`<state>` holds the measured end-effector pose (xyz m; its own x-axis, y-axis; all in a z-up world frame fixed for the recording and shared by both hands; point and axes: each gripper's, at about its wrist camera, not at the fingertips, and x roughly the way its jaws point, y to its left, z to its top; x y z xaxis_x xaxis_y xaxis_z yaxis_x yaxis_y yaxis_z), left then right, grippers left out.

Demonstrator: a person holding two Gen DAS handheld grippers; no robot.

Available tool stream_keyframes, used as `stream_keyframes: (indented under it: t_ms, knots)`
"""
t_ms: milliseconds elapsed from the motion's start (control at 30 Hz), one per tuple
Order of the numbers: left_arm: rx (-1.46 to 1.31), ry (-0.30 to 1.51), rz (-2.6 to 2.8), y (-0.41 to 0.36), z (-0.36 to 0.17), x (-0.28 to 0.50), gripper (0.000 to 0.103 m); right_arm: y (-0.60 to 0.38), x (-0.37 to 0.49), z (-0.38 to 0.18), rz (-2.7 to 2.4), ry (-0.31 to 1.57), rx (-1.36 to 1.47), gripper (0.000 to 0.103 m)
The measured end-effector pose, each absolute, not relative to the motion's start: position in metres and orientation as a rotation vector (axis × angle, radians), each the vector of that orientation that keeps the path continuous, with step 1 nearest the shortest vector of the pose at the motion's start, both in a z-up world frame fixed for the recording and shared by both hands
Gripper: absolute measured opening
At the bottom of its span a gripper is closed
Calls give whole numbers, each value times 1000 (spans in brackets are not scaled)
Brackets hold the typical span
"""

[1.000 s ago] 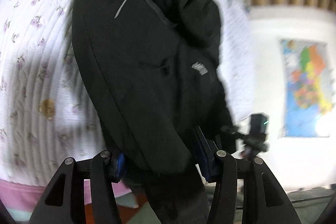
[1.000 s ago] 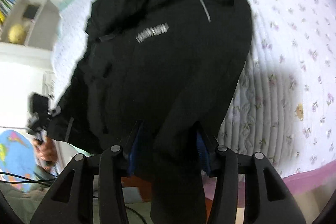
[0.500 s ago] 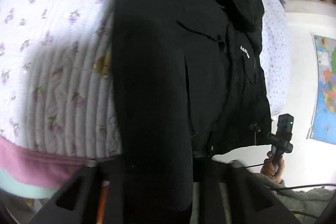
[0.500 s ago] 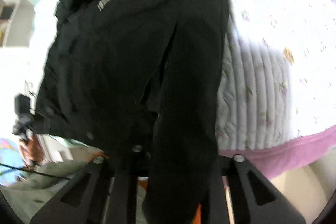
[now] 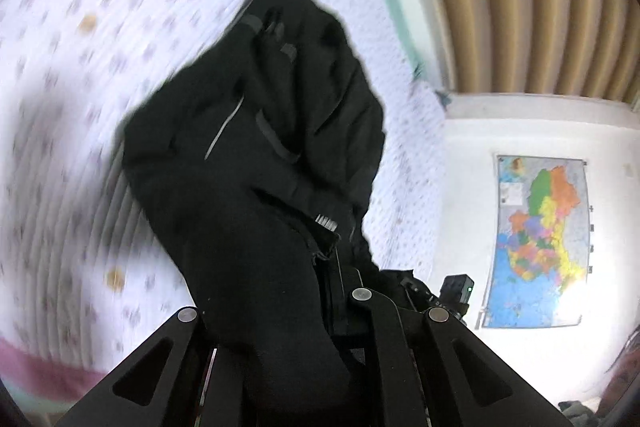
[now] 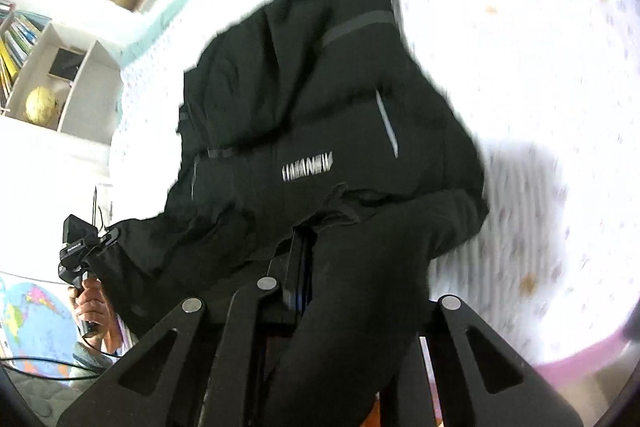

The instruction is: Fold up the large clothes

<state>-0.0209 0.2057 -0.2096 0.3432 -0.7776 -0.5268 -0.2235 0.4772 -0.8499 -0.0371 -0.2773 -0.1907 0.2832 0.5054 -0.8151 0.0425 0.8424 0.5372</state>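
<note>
A large black jacket with a white chest logo lies bunched on a white floral quilt; it also shows in the right wrist view. My left gripper is shut on a black sleeve of the jacket, which drapes over and hides the fingertips. My right gripper is shut on the other sleeve, which hangs down between the jaws. The other gripper appears at the edge of each view, in a hand.
The quilt has a pink border at its near edge. A map hangs on the white wall. A white shelf with books and a globe stands at the left. Beige curtains hang at the back.
Both grippers have swung forward with the sleeves. The jacket body now lies farther away and more bunched on the quilt, with the sleeves carried in over it.
</note>
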Motion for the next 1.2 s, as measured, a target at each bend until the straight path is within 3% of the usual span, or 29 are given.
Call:
stream_keyframes:
  t_ms: [300, 600, 900, 1200]
  knots:
    - [-998, 1110, -486, 194, -169, 59, 10, -290, 29, -135, 330, 1104, 510, 16]
    - [-1009, 1058, -426, 194, -180, 176, 11, -300, 142, -118, 265, 1021, 544, 17]
    - [-1011, 1165, -310, 188, -256, 276, 12, -298, 250, -190, 147, 1144, 561, 17]
    - [-1129, 1279, -224, 180, -351, 308, 15, -275, 310, -291, 62, 1334, 503, 16]
